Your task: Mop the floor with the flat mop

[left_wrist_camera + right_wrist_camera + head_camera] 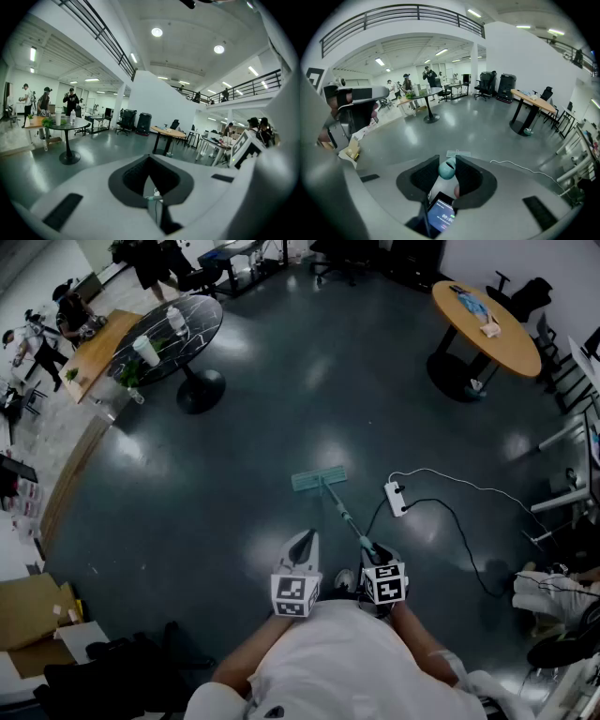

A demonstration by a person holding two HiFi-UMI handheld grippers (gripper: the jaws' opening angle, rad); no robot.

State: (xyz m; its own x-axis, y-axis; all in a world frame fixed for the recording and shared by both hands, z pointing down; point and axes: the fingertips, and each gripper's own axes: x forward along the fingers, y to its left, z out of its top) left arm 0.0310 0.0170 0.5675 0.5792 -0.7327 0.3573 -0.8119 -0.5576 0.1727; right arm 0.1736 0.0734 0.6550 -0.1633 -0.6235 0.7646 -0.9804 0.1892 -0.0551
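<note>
The flat mop lies with its teal head (319, 479) on the dark floor in front of me. Its handle (347, 518) slants back to my right gripper (372, 554). In the right gripper view, my right gripper (447, 164) is shut on the handle's rounded teal end (446, 169), and the mop head (458, 153) shows just beyond the jaws. My left gripper (302, 542) hovers left of the handle, apart from it. In the left gripper view, its jaws (149, 161) meet at the tips and hold nothing.
A white power strip (395, 498) with white and black cables lies right of the mop head. A black round table (169, 329) stands far left, a wooden round table (487, 324) far right. Cardboard boxes (33, 610) sit lower left. People stand at the far left.
</note>
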